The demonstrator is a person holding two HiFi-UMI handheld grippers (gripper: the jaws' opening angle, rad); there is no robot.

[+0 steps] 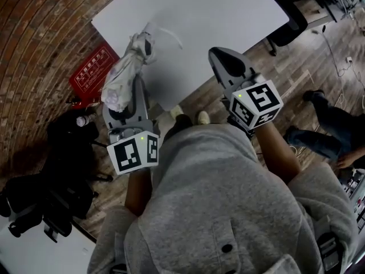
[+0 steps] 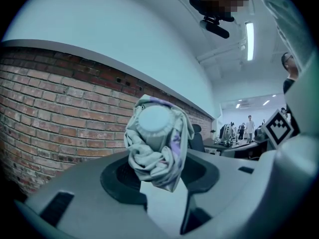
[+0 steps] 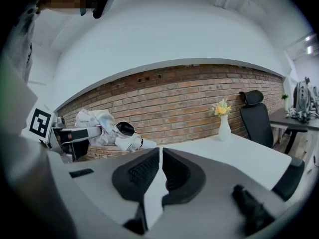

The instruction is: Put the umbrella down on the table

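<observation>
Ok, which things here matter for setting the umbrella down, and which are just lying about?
Job:
umbrella, clamped in the left gripper
white table
right gripper, shut and empty

Lying about:
vase of flowers
office chair
red sign on the floor
dark bags on the floor

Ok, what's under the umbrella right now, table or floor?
The umbrella's front end hangs over the white table's near corner. The rest is over the floor, beside a red sign. The umbrella hides the table edge below it, so contact can't be judged.
</observation>
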